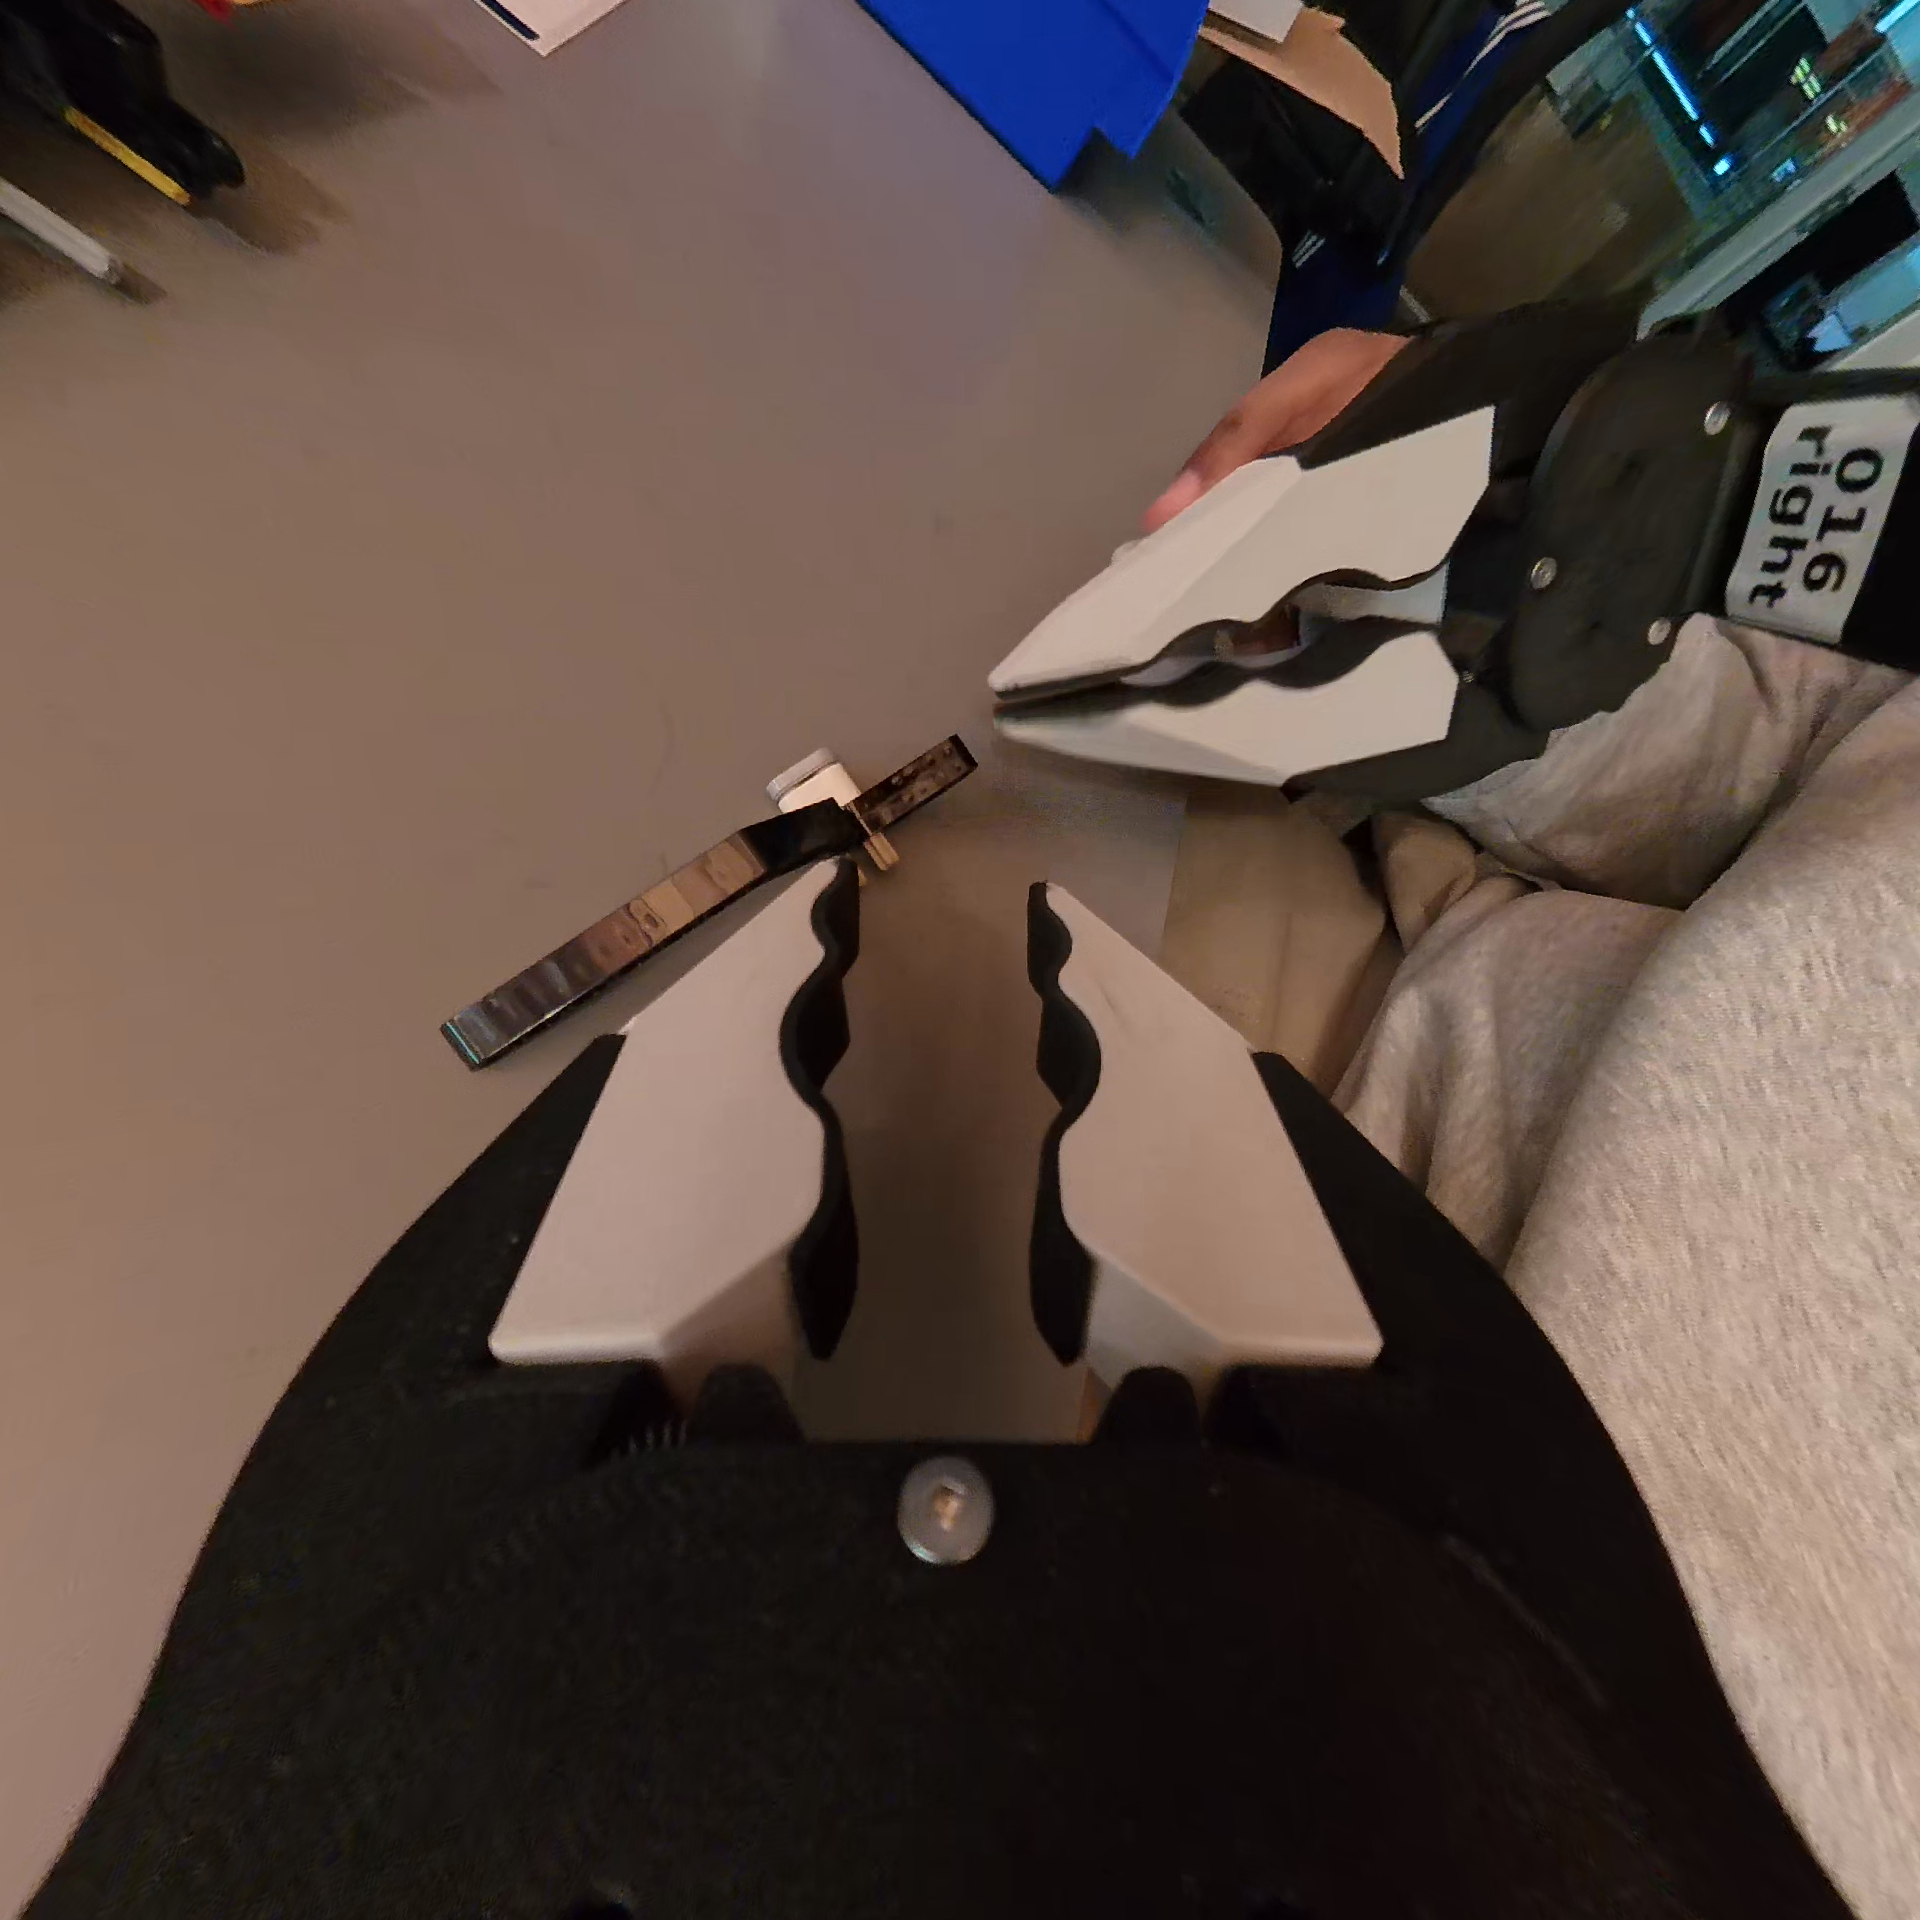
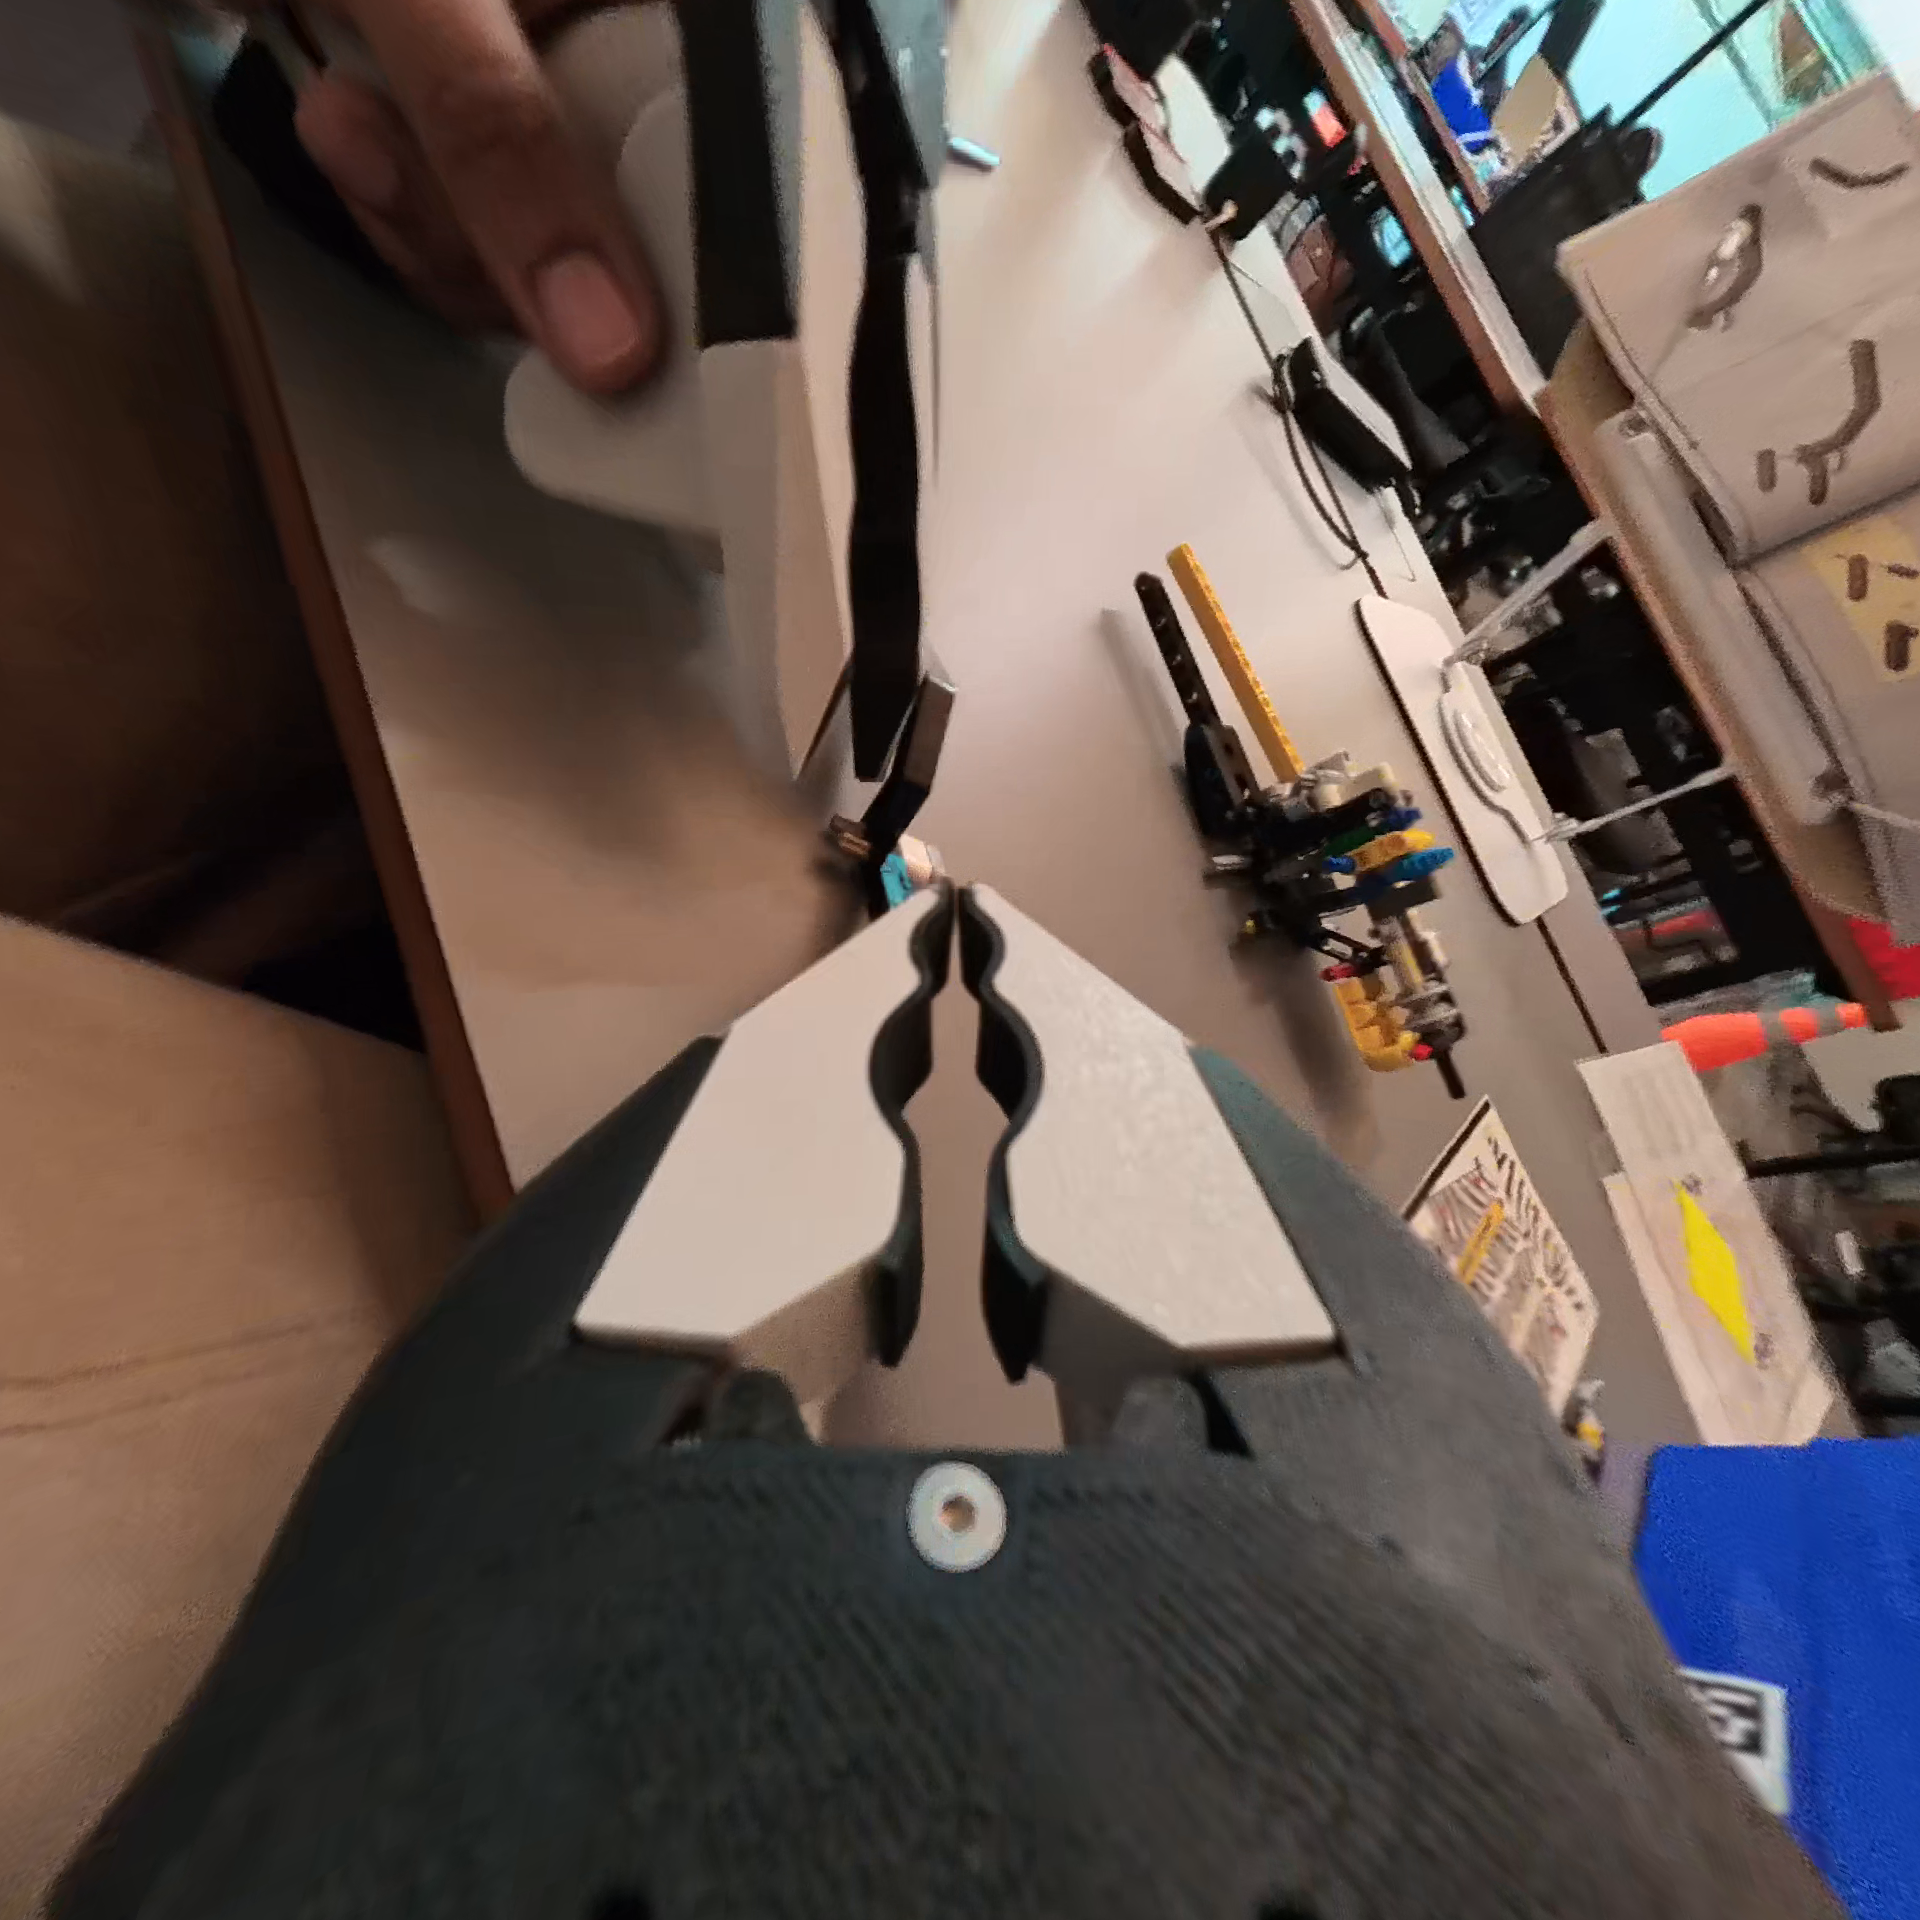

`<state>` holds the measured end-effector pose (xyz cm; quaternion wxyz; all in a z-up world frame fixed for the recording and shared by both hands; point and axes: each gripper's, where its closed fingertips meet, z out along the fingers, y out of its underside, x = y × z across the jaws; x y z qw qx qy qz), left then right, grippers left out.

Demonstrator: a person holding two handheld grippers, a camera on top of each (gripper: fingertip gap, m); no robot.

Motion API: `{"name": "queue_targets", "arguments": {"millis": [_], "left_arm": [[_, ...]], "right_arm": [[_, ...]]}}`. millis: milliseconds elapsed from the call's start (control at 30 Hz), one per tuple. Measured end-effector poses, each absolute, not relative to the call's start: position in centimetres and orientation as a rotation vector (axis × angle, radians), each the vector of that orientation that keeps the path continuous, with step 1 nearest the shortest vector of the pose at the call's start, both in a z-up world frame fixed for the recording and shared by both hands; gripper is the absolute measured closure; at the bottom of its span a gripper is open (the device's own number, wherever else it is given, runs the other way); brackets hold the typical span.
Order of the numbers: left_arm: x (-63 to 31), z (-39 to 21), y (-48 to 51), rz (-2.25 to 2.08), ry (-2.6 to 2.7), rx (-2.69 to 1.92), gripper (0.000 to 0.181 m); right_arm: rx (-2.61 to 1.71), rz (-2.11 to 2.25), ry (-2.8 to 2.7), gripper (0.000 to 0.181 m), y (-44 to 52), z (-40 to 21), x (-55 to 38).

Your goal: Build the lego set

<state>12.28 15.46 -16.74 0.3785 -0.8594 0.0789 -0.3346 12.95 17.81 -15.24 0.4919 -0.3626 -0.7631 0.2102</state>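
Observation:
A long black lego beam point(image 1: 644, 935) lies on the grey table point(image 1: 520, 520), with a small white piece point(image 1: 810, 781) and a tan pin point(image 1: 879, 847) at its far end. My left gripper point(image 1: 943, 888) is open and empty, its left fingertip just above the beam's far end. My right gripper point(image 1: 995, 698) is shut, with its tips just right of the beam's end. In the right wrist view the right gripper point(image 2: 956, 899) is shut, with nothing visible between its tips. It sits next to a small blue and white piece point(image 2: 902, 873) and the beam's end point(image 2: 925, 727).
A partly built lego model point(image 2: 1320, 842) with a yellow and a black beam stands farther along the table. An instruction booklet point(image 2: 1507, 1247) and a blue bin point(image 2: 1787, 1662) lie to the right. A blue bin point(image 1: 1039, 73) is also at the table's far edge. The person's grey clothing point(image 1: 1662, 1143) is at the right. Less than 4 cm separates the two grippers' tips.

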Motion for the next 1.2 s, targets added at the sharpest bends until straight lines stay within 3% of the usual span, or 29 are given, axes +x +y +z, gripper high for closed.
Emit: {"name": "queue_targets", "arguments": {"millis": [33,300,1200], "left_arm": [[12.3,-16.7,15.5,-0.855,0.202,-2.196,0.15],[12.3,-16.8,15.4,-0.846,0.206,-2.199,0.15],[12.6,-16.5,15.1,-0.901,0.204,-2.182,0.15]], "right_arm": [[-0.918,0.537,-1.838,0.181,17.8,-15.1,12.8],[-1.302,0.67,-1.9,0.181,17.9,-17.8,12.2],[-1.233,0.586,-1.888,0.181,19.4,-17.9,12.6]]}}
